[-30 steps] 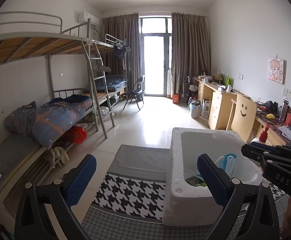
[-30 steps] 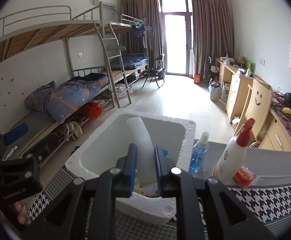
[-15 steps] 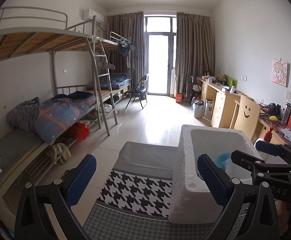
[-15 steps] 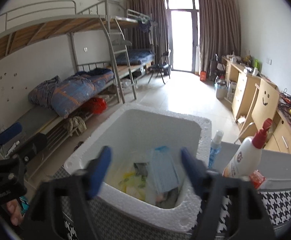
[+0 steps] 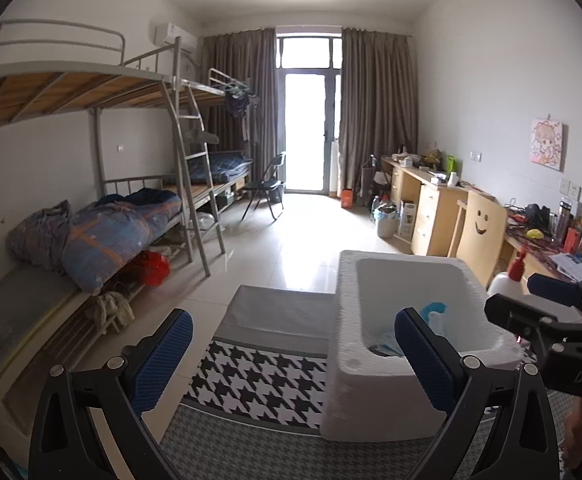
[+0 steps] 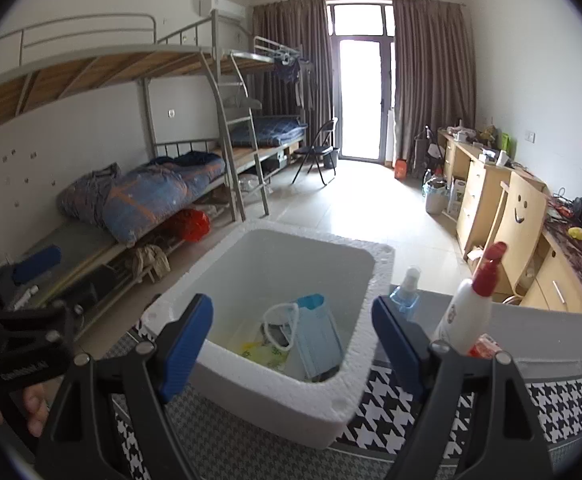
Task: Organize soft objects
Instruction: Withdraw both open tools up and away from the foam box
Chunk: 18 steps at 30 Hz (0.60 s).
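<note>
A white foam box (image 6: 365, 364) stands on a houndstooth cloth (image 6: 563, 400); it also shows in the left wrist view (image 5: 345, 364). Inside it lie a blue face mask (image 6: 317, 338), a yellow-green packet (image 6: 265, 354) and other soft items. My right gripper (image 6: 293, 340) is open and empty, held just above the box's near rim. My left gripper (image 5: 293, 356) is open and empty to the left of the box, over the cloth (image 5: 259, 380). The right gripper also shows at the right of the left wrist view (image 5: 547, 312).
A white spray bottle with a red top (image 6: 465, 312), a small blue bottle (image 6: 405, 294) and a red packet (image 6: 485, 346) stand to the right of the box. Bunk beds (image 6: 139, 196) line the left wall, desks (image 6: 487, 188) the right.
My right gripper was shut on a pale soft item over the box, then opened and let it drop in. It has since drawn back a little. The left gripper stayed open.
</note>
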Each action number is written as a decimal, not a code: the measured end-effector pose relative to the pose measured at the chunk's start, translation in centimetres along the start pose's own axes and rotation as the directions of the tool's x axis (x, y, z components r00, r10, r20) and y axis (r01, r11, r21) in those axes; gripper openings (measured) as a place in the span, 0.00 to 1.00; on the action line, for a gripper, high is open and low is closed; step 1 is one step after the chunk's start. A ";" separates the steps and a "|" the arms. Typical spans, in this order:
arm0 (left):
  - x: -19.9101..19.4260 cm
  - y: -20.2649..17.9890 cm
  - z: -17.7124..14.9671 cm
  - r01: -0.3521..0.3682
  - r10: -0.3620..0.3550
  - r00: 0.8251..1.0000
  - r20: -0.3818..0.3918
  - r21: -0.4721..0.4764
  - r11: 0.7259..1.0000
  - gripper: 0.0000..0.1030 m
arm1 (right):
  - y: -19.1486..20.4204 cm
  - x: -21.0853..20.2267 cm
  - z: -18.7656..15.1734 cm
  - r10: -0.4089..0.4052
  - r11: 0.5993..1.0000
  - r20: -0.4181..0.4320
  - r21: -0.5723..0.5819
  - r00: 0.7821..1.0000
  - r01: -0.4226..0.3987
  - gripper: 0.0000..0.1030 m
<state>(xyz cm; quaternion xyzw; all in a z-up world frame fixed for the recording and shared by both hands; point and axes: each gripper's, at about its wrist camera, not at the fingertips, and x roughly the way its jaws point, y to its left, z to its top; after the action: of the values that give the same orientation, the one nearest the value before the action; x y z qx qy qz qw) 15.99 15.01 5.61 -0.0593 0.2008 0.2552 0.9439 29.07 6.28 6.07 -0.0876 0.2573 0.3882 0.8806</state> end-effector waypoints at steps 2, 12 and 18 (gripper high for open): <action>-0.5 -0.3 0.0 0.008 -0.008 1.000 0.010 0.011 1.000 0.98 | -0.3 -1.1 -0.1 -0.005 1.000 0.013 0.005 1.000 0.005 0.86; -3.6 -1.3 -0.2 0.045 -0.046 0.997 0.057 0.020 0.999 0.98 | 0.0 -5.1 -1.0 -0.053 0.999 0.088 0.000 0.995 0.053 0.94; -5.8 -2.0 -0.5 0.078 -0.081 0.993 0.082 0.039 0.996 0.99 | 0.1 -7.6 -1.6 -0.074 0.997 0.132 0.019 0.989 0.072 0.94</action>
<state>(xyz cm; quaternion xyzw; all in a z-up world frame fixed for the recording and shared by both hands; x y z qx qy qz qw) 12.29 10.51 7.55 -0.0399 0.1633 0.2159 0.9618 24.15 0.94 8.67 -0.0649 0.1977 0.3589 0.9099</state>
